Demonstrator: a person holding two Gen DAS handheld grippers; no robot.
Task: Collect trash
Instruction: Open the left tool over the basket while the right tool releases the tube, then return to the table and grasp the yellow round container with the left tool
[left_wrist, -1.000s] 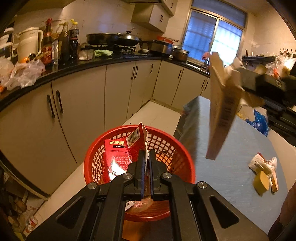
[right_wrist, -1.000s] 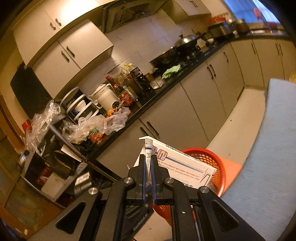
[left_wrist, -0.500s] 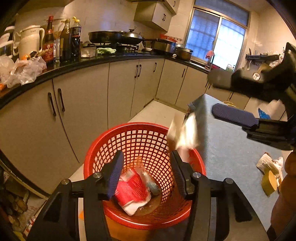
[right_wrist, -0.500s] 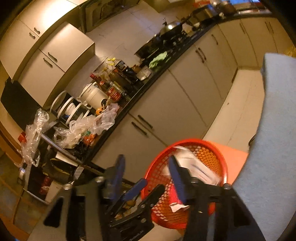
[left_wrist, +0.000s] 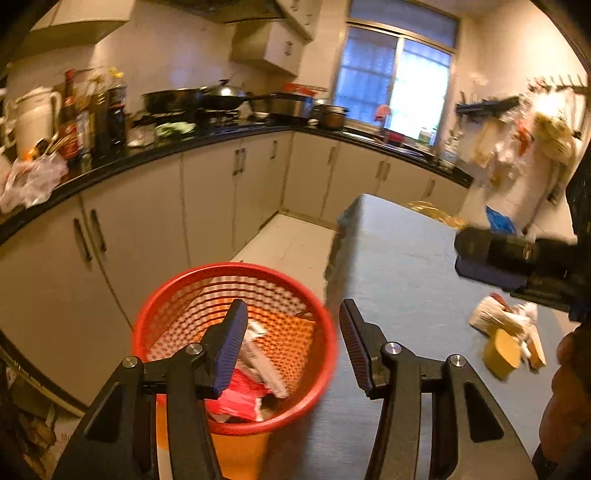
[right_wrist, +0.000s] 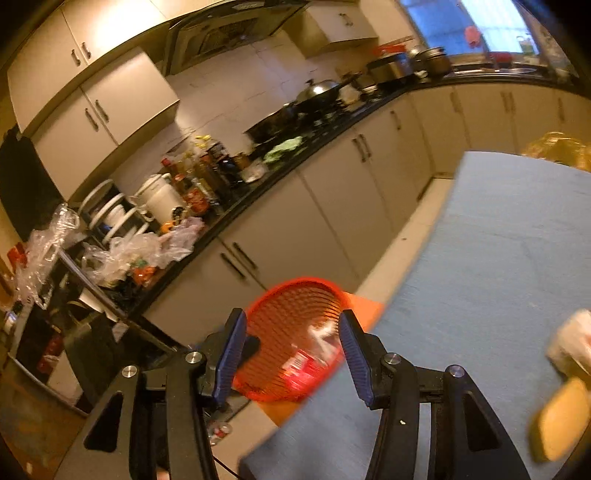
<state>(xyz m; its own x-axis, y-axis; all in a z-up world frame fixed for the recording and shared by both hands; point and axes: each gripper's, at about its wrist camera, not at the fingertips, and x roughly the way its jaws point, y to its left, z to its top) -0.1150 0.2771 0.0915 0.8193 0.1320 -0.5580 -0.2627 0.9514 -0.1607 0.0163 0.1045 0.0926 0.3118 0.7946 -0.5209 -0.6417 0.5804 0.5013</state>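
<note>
Fingers of the left gripper stand spread wide and hold nothing, poised above the red basket. Those of the right gripper are likewise parted and empty. Inside the basket lie a red carton and a white box. More trash sits on the grey table, near its right side, well apart from the basket.

Basket mouth open above – boxes low inside; table bare except scraps near its right edge.
</note>
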